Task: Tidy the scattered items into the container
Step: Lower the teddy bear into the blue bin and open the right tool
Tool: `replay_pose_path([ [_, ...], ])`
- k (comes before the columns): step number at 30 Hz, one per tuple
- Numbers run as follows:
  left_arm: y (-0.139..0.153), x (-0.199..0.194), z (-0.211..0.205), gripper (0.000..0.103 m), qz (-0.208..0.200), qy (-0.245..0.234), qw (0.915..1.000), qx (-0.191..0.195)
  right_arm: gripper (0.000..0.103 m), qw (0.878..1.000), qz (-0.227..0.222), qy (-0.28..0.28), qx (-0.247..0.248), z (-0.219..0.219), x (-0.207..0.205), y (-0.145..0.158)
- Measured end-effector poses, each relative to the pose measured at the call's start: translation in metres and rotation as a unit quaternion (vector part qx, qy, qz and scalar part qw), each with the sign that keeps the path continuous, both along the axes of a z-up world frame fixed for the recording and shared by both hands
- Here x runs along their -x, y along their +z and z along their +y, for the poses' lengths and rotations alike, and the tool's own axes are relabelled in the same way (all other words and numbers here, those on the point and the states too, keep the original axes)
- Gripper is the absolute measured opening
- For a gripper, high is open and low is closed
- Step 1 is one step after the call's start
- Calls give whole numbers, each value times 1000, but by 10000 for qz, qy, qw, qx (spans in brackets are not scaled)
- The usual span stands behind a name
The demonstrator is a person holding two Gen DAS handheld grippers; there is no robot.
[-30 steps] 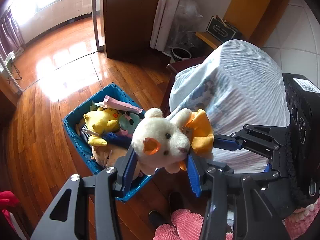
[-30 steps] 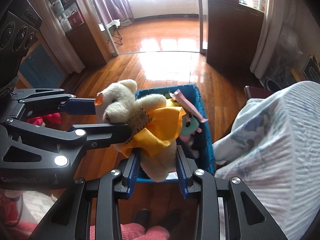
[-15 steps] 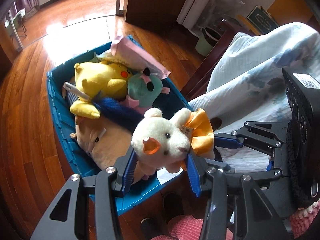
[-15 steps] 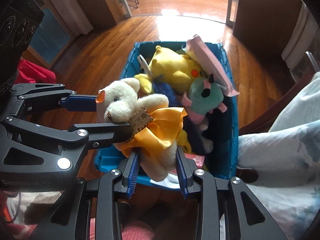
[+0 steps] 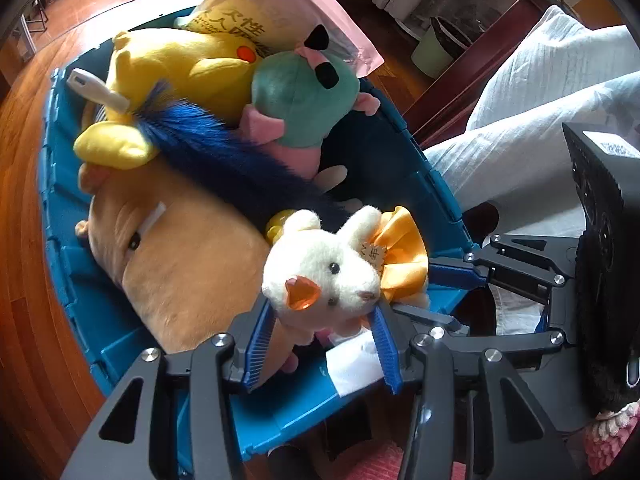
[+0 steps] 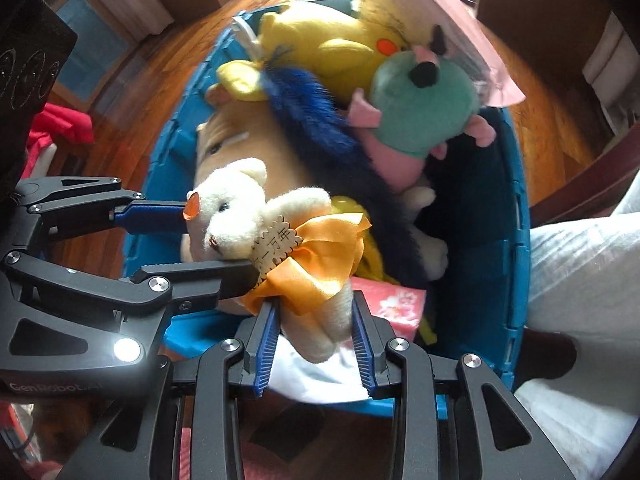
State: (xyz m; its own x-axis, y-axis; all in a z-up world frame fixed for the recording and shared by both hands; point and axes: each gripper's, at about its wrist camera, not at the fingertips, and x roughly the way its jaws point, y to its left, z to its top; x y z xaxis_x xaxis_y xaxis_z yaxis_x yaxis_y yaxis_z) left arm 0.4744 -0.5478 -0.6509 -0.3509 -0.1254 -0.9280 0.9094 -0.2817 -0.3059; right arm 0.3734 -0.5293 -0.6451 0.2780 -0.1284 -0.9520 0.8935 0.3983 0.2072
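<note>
A white teddy bear (image 5: 324, 280) in a yellow-orange dress is held by both grippers over the near end of the blue crate (image 5: 80, 300). My left gripper (image 5: 320, 344) is shut on its head. My right gripper (image 6: 316, 340) is shut on its legs; the bear (image 6: 236, 216) hangs just above the crate (image 6: 516, 288). The crate holds a yellow plush (image 5: 176, 64), a green and pink plush (image 5: 300, 96), a blue furry piece (image 5: 224, 152) and a tan plush (image 5: 180, 264).
A pink flat package (image 5: 296, 4) leans at the crate's far end. A bed with a pale cover (image 5: 540, 112) and dark wood frame stands to the right. Wooden floor (image 5: 20, 200) surrounds the crate. Red cloth (image 6: 60, 128) lies on the floor at left.
Both grippers have carried the bear forward and down, from well above the floor to just over the crate's near end. The grip on it is unchanged.
</note>
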Motion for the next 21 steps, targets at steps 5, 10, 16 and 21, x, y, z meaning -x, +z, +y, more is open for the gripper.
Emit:
replay_pose_path([
  [5,-23,22,-37,46,176,-179,9997,-29,34,9992,185,-338,47,-27,23,-19],
  [10,-38,36,-65,48,136,-250,9995,-110,35,9971,484,-588,95,-51,40,-37],
  [16,-47,28,-75,80,-163,-111,9996,-179,40,9940,735,-810,-14,-71,52,-62],
  [21,-38,22,-67,80,-502,-106,9985,-178,55,9922,952,-804,-98,-68,50,-66],
])
